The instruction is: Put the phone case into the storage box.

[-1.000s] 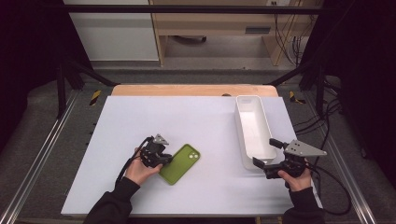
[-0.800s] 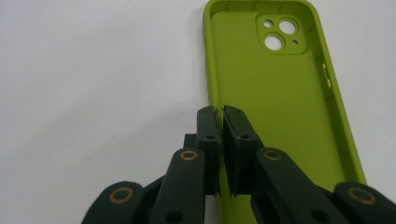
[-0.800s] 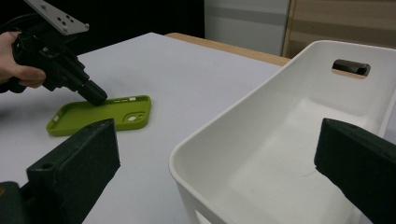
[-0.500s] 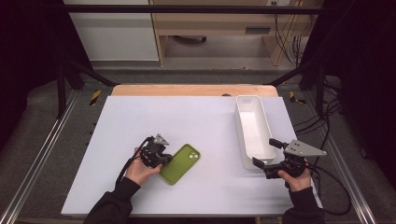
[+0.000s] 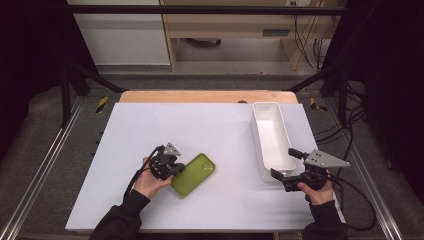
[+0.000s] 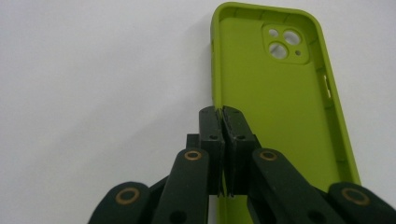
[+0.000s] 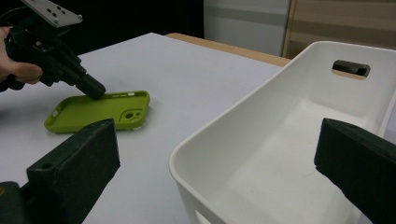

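Note:
A lime-green phone case (image 5: 194, 174) lies inside-up on the white table, left of the middle. My left gripper (image 5: 175, 170) is shut on its long rim; in the left gripper view the jaws (image 6: 221, 112) pinch the case (image 6: 275, 107) at its left wall. The case rests flat, camera cut-out at its far end. My right gripper (image 5: 283, 162) stands open at the near end of a white bin (image 5: 256, 135), one jaw on each side of the bin's corner. From the right gripper view, the case (image 7: 93, 112) and the left gripper (image 7: 95, 92) show farther off.
The long white bin (image 7: 261, 93) has nothing inside and a handle slot at its far end. The white table (image 5: 200, 125) has bare room at its back and middle. Metal rails flank both sides, and cables trail on the floor at the right.

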{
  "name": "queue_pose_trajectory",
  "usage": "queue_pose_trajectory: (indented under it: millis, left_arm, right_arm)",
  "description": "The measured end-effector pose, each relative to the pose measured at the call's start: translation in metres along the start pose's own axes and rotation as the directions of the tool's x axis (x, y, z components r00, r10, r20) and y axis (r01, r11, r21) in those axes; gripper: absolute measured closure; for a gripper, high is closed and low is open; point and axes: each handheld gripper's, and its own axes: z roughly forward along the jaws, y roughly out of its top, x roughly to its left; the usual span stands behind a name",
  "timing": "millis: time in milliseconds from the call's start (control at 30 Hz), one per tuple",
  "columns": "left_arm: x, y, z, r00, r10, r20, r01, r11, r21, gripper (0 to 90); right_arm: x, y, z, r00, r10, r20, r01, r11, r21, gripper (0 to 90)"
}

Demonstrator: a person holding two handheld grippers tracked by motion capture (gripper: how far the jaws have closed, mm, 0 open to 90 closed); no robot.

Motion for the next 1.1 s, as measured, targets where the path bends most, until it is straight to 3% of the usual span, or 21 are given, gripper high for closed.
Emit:
queue_pose_trajectory:
  millis: [567,1100]
  left_arm:
    - [-0.007,0.008,-0.023,0.9994,0.03,-0.018,-0.031,0.9962,-0.081,87.5]
    - [-0.023,0.015,-0.034,0.9973,0.072,-0.014,-0.073,0.9903,-0.118,87.6]
  right_arm:
    - [0.001,0.002,-0.001,1.0,-0.003,0.0,0.003,1.0,-0.007,0.5]
    - [0.007,0.006,0.004,0.9999,-0.013,-0.009,0.013,1.0,0.001,0.5]
